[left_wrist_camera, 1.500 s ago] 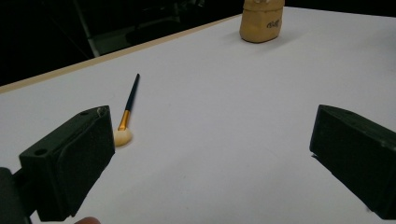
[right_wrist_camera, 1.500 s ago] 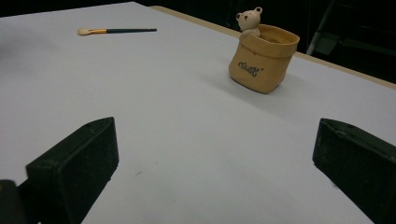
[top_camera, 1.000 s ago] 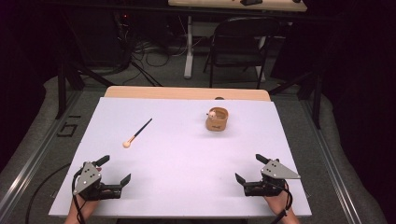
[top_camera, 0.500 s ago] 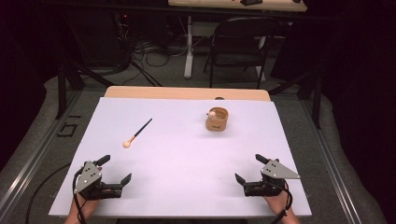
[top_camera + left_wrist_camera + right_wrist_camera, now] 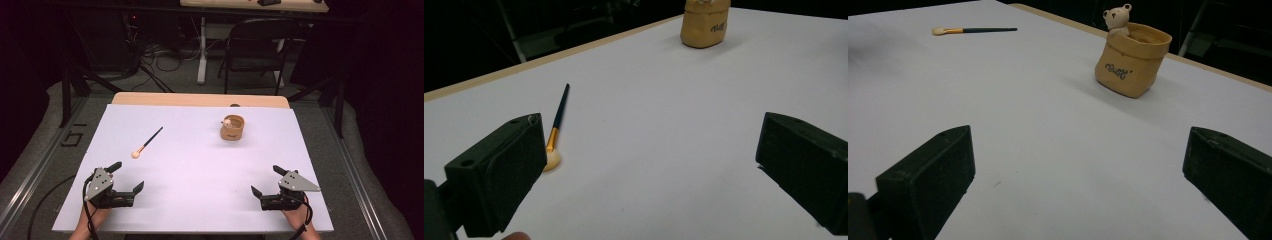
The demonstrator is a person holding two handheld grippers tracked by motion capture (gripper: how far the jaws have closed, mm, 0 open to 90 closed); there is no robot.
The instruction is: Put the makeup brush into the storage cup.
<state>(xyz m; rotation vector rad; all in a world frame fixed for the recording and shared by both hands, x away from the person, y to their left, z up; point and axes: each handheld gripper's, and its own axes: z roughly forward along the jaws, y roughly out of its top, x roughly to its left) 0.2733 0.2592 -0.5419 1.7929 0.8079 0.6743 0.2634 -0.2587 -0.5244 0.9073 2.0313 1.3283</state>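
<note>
1. From the high view, the left gripper and the right gripper rest near the front edge of the white rectangular surface, well apart from each other. Both have their black fingers spread wide and hold nothing. A thin dark-handled brush with a pale round tip lies flat beyond the left gripper. A small tan pouch-shaped pot with a little bear figure on its rim stands upright toward the far side.
2. In the left gripper view, the brush lies just beyond the left finger, and the pot is far off.
3. In the right gripper view, the pot stands ahead between the wide-open fingers, and the brush is far to the left.
</note>
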